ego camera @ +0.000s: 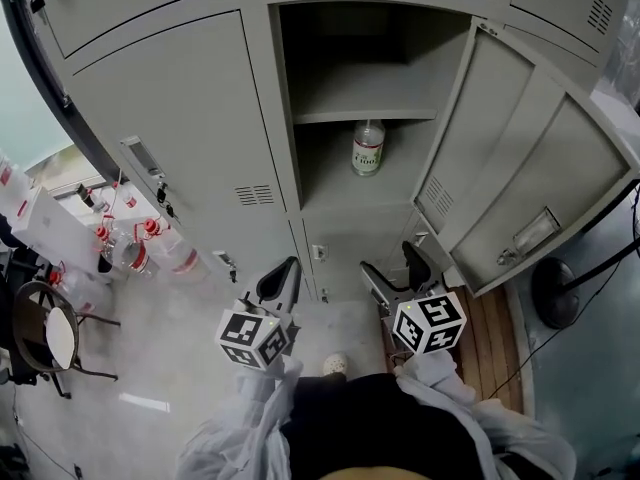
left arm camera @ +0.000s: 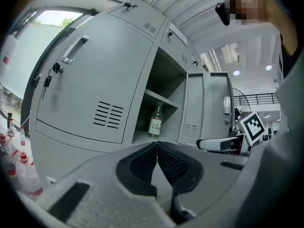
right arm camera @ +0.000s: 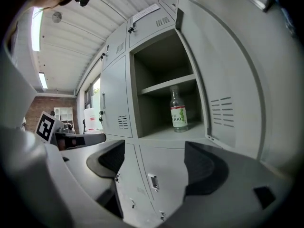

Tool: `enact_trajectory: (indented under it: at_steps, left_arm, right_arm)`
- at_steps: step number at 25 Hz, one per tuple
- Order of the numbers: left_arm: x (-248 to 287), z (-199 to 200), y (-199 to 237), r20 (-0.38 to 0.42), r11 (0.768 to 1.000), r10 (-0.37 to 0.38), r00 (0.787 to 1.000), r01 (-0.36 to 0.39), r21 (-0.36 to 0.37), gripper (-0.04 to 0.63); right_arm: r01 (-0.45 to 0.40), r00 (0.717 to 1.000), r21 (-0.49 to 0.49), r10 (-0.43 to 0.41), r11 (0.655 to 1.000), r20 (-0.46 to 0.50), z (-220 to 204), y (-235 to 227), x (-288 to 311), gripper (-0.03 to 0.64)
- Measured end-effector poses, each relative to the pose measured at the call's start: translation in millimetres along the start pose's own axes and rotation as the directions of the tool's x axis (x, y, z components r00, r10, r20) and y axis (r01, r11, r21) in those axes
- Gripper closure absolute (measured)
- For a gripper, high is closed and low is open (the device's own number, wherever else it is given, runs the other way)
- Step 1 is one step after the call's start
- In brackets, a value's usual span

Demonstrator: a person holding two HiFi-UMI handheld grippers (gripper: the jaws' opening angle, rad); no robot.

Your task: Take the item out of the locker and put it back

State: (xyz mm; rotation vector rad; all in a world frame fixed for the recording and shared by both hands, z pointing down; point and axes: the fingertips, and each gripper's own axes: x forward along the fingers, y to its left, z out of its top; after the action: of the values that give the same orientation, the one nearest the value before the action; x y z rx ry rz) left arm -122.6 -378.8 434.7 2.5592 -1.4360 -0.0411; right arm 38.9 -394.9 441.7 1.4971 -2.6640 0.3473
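A clear glass bottle with a white and green label stands upright on the floor of the open locker compartment, below its inner shelf. The bottle shows ahead of the left jaws and the same bottle ahead of the right jaws. My left gripper hangs in front of the lockers, shut with nothing in it. My right gripper is open and empty, below the compartment and well short of the bottle.
The locker door is swung open to the right, close to my right gripper. Shut locker doors with keys in the lock fill the left. Plastic bottles and a chair stand at the far left. A fan base is at the right.
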Motion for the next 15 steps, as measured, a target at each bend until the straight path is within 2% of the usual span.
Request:
enact_trajectory:
  at_steps: [6,9,15]
  left_arm:
    - [22.4,16.0,18.0,0.021,0.999,-0.021,1.000,0.020,0.038,0.588]
    - [30.0,23.2,25.1,0.033,0.998,-0.023,0.999,0.022,0.054,0.588]
    - [42.6,35.3,36.8,0.062,0.998,-0.003,0.998,-0.001,0.066,0.588]
  right_arm:
    - [0.022,0.998,-0.029,-0.020,0.999,0.053,31.9,-13.1,39.2,0.227]
    - [0.060,0.995,-0.054,-0.055,0.997,0.086,49.5,-22.6,54.6,0.227]
    - [0.117,0.986,-0.065,-0.108,0.991,0.129,71.4,-43.1,90.7,0.227]
